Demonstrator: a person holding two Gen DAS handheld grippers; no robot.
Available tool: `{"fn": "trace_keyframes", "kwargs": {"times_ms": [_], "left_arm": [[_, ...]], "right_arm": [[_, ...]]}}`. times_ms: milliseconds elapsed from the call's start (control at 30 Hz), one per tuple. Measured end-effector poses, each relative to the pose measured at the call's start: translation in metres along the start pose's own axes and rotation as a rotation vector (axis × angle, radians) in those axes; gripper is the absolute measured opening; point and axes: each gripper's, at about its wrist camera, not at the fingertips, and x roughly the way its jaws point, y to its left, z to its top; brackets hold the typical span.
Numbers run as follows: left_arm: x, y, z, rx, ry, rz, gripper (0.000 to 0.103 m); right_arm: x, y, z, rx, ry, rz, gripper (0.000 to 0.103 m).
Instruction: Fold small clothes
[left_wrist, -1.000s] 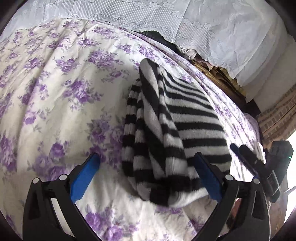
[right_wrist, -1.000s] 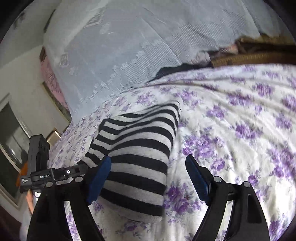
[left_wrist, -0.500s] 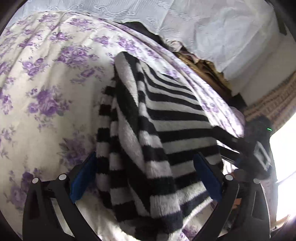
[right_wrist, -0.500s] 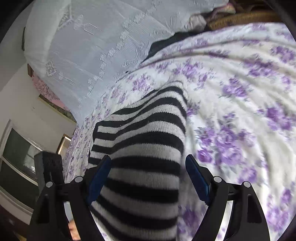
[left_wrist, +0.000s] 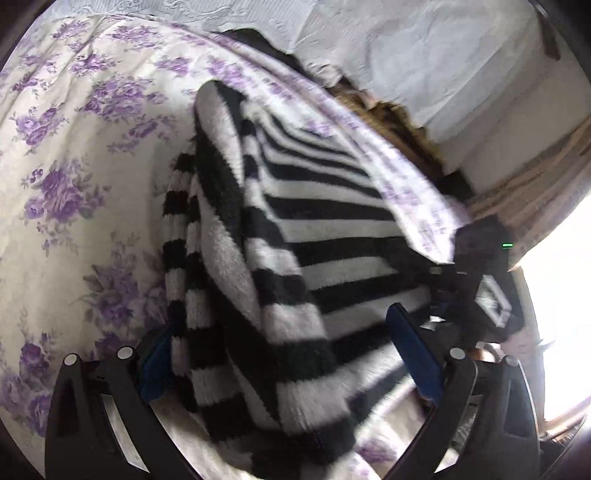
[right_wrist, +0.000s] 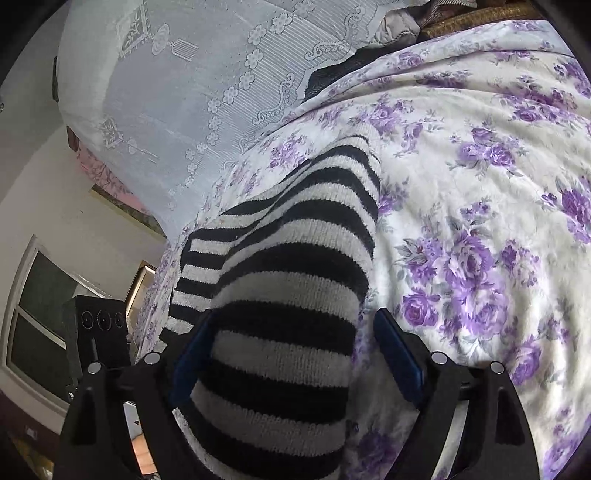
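Both tongs, the left tongs (left_wrist: 291, 362) and right tongs (right_wrist: 295, 354), have closed in, spread wide and the right tongs opening, straddling the striped sweater (left_wrist: 295, 236) on the purple-flowered bed (right_wrist: 480, 184) beside lace curtains (right_wrist: 184, 92).

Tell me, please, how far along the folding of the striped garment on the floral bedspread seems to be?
Partly done: the black-and-white striped knit garment lies doubled into layers on the floral bedspread. In hand: the left gripper and right gripper both straddle its near end; the right's jaws are opening and its right pad stands clear, while the left looks open. Left: probably closing on that end and making a further fold.
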Motion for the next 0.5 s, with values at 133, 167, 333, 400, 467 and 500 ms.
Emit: {"fn": "trace_keyframes", "kwargs": {"times_ms": [133, 167, 333, 400, 467, 500], "left_arm": [[0.0058, -0.0012, 0.0079, -0.001, -0.036, 0.069, 0.099], [0.0057, 0.0001, 0.0089, -0.011, -0.040, 0.063, 0.098], [-0.0006, 0.0023, 0.0024, 0.013, -0.039, 0.018, 0.092], [-0.0029, 0.0013, -0.0001, 0.028, -0.042, 0.022, 0.086], [-0.0016, 0.0001, 0.0004, 0.030, -0.043, 0.027, 0.083], [-0.0001, 0.0008, 0.0014, 0.028, -0.041, 0.030, 0.083]], "right_arm": [[0.0031, 0.0015, 0.0029, 0.002, -0.005, -0.020, 0.089], [0.0036, 0.0004, 0.0046, 0.009, -0.007, -0.021, 0.089], [0.0032, 0.0015, 0.0032, -0.007, -0.013, -0.029, 0.088], [0.0029, 0.0037, 0.0013, -0.025, -0.019, -0.033, 0.083], [0.0029, 0.0060, -0.0004, -0.034, -0.017, -0.016, 0.073], [0.0027, 0.0070, -0.0007, -0.042, -0.020, -0.021, 0.072]]}}
